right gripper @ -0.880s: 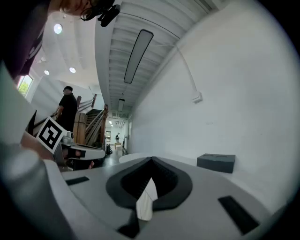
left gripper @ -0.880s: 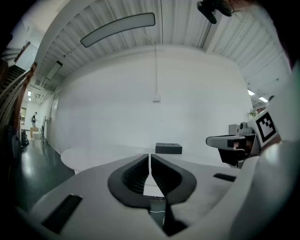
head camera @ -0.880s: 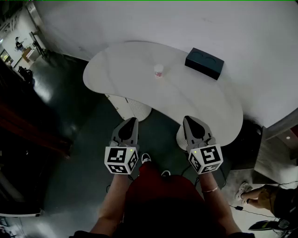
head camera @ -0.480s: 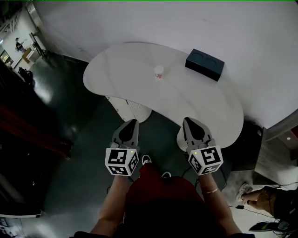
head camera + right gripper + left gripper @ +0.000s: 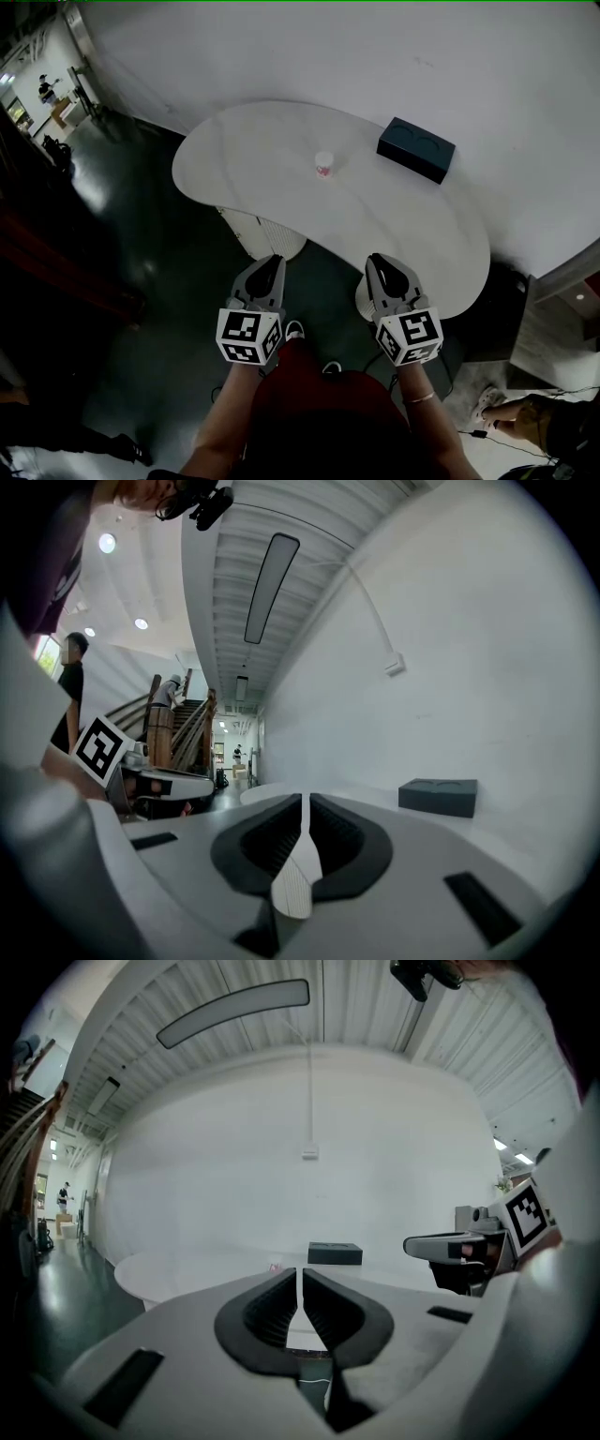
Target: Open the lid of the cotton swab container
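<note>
A small white cotton swab container with a pinkish base stands near the middle of the white curved table; in the left gripper view the container is a tiny speck far ahead. My left gripper hovers short of the table's near edge, shut and empty. My right gripper hangs beside it at the table's near edge, also shut with nothing in it. Both are well apart from the container. In their own views the left gripper and right gripper show jaws pressed together.
A dark rectangular box lies on the table at the back right, near the white wall; the box shows in the right gripper view too. A white pedestal holds the table up. Dark floor spreads to the left. A person's foot is at lower right.
The view has shifted slightly, so table and container sit lower in frame. Both grippers have drawn a little lower and closer together; their jaws stay shut.
</note>
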A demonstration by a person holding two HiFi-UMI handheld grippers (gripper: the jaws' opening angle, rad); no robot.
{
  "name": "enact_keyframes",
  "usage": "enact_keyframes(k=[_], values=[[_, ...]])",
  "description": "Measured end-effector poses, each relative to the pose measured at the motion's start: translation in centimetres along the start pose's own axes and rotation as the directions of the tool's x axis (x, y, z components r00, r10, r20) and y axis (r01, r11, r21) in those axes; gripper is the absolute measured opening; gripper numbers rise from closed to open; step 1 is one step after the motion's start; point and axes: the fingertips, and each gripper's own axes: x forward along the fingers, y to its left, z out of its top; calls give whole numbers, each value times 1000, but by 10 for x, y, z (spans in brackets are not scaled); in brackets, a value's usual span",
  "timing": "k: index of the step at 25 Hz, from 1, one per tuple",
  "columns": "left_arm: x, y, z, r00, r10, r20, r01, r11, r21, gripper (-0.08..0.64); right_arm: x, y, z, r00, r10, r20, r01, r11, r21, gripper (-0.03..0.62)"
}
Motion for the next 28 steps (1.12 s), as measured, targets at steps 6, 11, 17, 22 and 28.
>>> enact_keyframes(k=[6, 11, 17, 22, 28], values=[[16, 6, -2, 1000, -12, -13, 11, 1000, -7, 38, 11, -1, -2, 1000, 27, -5, -27, 1000, 14, 18], [39, 15, -3, 999, -38, -16, 38, 999, -21, 38, 27, -14, -5, 1000, -4, -25, 4, 1000, 13, 18], [71, 30, -6, 997, -62, -39, 61, 998, -32, 38, 56, -31, -11, 997, -46, -57, 47, 999, 24, 29], [98, 47, -12, 995, -85, -61, 83, 996, -41, 40, 89, -37, -21, 995, -40, -93, 44, 998, 36, 107], [130, 68, -17, 990, -109, -88, 105, 993, -55, 43, 125, -46, -31, 989, -41, -141, 49, 998, 50, 144]])
